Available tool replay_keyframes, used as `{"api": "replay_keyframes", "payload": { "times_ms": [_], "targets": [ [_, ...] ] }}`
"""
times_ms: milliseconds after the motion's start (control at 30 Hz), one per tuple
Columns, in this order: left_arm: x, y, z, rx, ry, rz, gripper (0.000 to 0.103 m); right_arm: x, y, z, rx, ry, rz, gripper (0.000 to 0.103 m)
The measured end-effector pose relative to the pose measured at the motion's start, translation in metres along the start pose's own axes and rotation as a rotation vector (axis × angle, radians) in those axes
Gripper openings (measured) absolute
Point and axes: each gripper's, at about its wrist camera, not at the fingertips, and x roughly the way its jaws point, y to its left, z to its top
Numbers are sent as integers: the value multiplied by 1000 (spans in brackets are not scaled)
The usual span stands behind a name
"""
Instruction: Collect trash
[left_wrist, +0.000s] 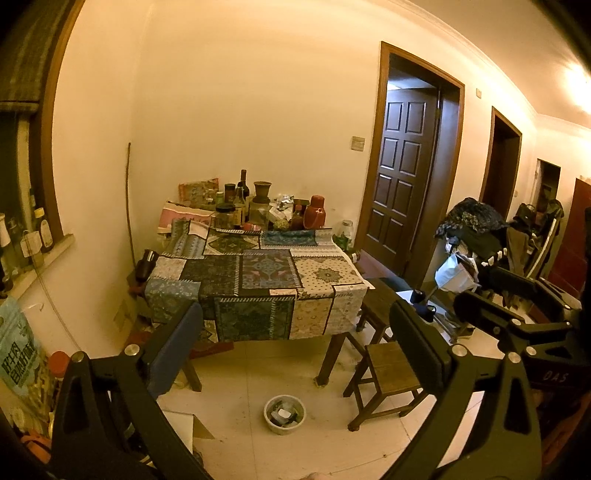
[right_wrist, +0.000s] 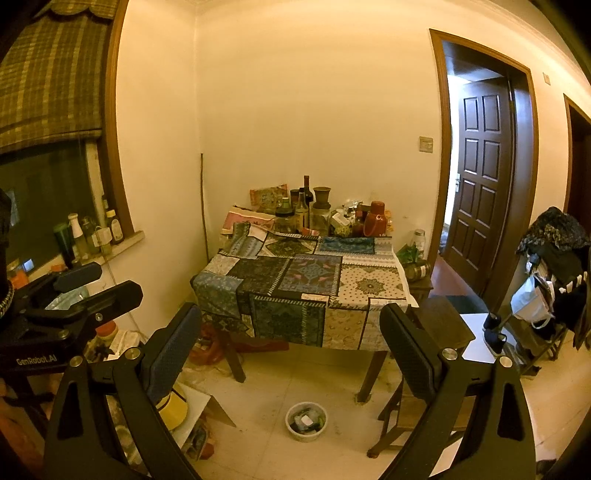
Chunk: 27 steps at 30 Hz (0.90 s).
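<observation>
I face a table (left_wrist: 258, 280) under a patchwork cloth, pushed into the room's corner, its far edge crowded with bottles and jars (left_wrist: 255, 206). A wooden stool (left_wrist: 391, 369) stands at its right. On the tiled floor in front of the table sits a small white tub (left_wrist: 284, 413) with scraps of trash in it. My left gripper (left_wrist: 295, 339) is held up in the air with its fingers spread wide, nothing between them; the tub lies low between the two fingers in that view, well apart from them. My right gripper (right_wrist: 291, 336) is likewise spread and empty, and the tub (right_wrist: 306, 421) shows below its gap, nearer the left finger (right_wrist: 170, 347).
</observation>
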Motion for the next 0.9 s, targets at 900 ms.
{"api": "replay_keyframes", "payload": {
  "times_ms": [900],
  "targets": [
    [1,-7,10,6,1,-1,102,-1,0,0,5,1,-1,96]
  ]
}}
